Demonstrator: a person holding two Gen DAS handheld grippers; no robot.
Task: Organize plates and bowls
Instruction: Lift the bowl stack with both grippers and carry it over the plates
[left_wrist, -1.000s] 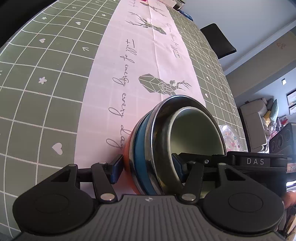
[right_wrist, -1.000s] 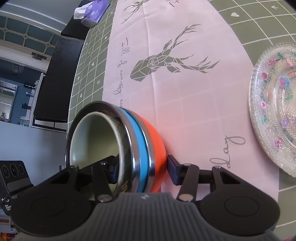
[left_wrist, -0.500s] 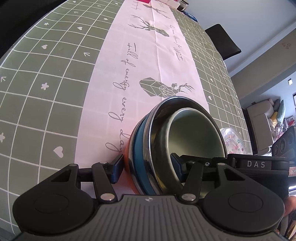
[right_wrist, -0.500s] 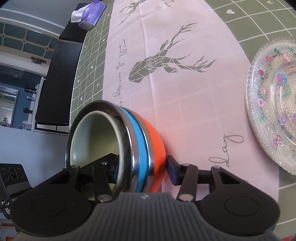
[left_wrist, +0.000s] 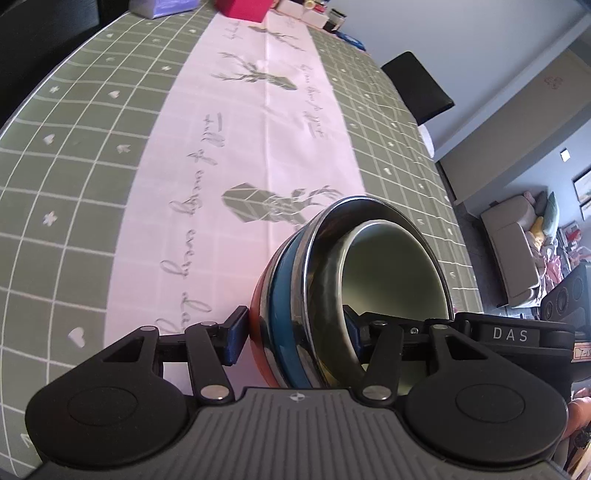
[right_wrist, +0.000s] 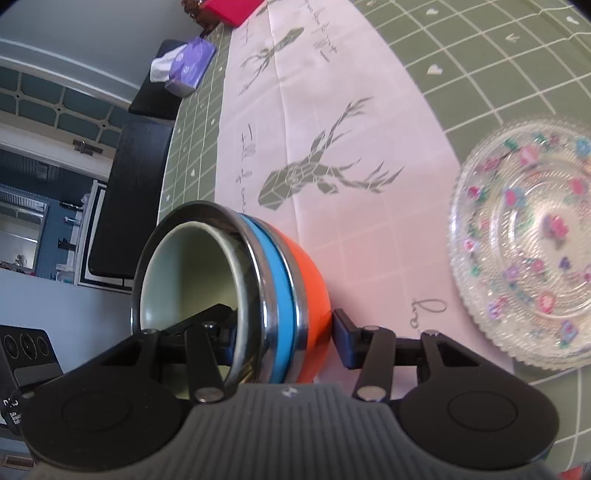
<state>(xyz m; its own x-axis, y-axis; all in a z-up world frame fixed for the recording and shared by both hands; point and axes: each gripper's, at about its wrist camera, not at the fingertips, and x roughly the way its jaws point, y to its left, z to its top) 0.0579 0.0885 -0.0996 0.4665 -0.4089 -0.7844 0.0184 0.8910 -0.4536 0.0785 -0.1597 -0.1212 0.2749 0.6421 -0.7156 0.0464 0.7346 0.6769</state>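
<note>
A nested stack of bowls (left_wrist: 314, 295), orange outside, then blue, steel and a pale green one inside, is held up above the table between both grippers. My left gripper (left_wrist: 293, 328) is shut on its rim, one finger outside on the orange bowl, one inside. My right gripper (right_wrist: 286, 330) is shut on the opposite rim of the stack (right_wrist: 258, 280) in the same way. A clear glass plate (right_wrist: 524, 243) with coloured flowers lies on the table to the right in the right wrist view.
The table carries a green grid cloth (left_wrist: 74, 147) and a pink runner (left_wrist: 240, 147) with deer prints. A red box (left_wrist: 243, 7) and small items stand at the far end. A purple tissue pack (right_wrist: 188, 62) lies on a dark bench (right_wrist: 125, 206) beside the table.
Both grippers have lifted the bowl stack higher above the table; more of the table's far end shows. The grip on the stack is unchanged.
</note>
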